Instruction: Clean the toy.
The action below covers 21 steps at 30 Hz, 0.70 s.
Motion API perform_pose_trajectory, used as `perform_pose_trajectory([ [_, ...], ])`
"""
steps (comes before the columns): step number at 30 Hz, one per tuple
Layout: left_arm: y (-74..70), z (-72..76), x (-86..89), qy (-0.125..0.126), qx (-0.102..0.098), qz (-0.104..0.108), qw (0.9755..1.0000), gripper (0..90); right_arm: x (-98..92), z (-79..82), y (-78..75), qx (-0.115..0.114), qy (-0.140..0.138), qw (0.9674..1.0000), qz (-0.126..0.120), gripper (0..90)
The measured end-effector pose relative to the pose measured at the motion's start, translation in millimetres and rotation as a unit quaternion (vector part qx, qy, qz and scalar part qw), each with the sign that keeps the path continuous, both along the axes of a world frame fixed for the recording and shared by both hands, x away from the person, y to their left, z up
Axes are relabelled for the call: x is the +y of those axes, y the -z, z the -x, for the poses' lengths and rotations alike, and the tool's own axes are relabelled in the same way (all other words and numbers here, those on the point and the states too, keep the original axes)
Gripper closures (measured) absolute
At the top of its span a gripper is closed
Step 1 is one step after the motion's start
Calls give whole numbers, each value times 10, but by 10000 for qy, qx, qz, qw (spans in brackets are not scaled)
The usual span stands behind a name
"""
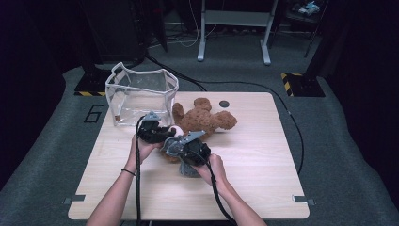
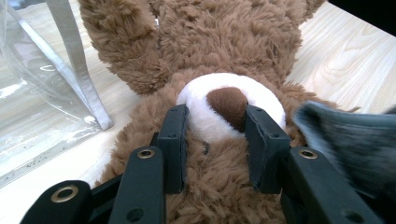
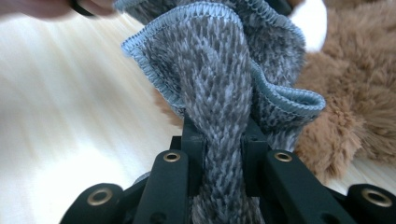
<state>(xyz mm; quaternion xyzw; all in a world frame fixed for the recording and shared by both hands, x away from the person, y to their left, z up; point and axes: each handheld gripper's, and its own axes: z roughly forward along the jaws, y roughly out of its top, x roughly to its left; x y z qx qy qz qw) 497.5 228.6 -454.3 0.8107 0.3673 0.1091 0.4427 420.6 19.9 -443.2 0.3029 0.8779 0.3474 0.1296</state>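
My left gripper (image 2: 215, 140) pinches the bear's (image 1: 203, 117) snout; right gripper (image 3: 223, 154) is clamped on the cloth (image 3: 224, 70). Risk: snout fur slips out, or cloth bunches and snags.

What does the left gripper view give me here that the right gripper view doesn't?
Left gripper view: the left gripper clamps the teddy bear's white muzzle, with the clear plastic bag standing beside the bear.

Right gripper view: the right gripper is shut on a bunched grey cloth with pale blue stitched edging.

Both: brown teddy bear fur, some grey cloth, and the light wooden table.
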Motion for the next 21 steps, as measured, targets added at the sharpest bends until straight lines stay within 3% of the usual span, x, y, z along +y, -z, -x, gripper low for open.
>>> perform_pose_trajectory([
  [4,1,-2,3,47,-8,-2,10000,625,-32,-56,61,2,120,9999,70,773],
  [11,1,-4,7,103,-20,-15,9999,625,-338,-186,-41,-186,537,9983,85,773],
  [14,3,-5,10,103,-11,4,9999,625,-537,-307,-73,-234,854,9960,101,772],
  [20,2,3,7,98,3,23,9999,625,-923,-568,-3,29,1421,9898,-52,772],
  [21,2,3,7,103,2,24,9999,625,-974,-602,10,-21,1441,9895,-56,772],
])
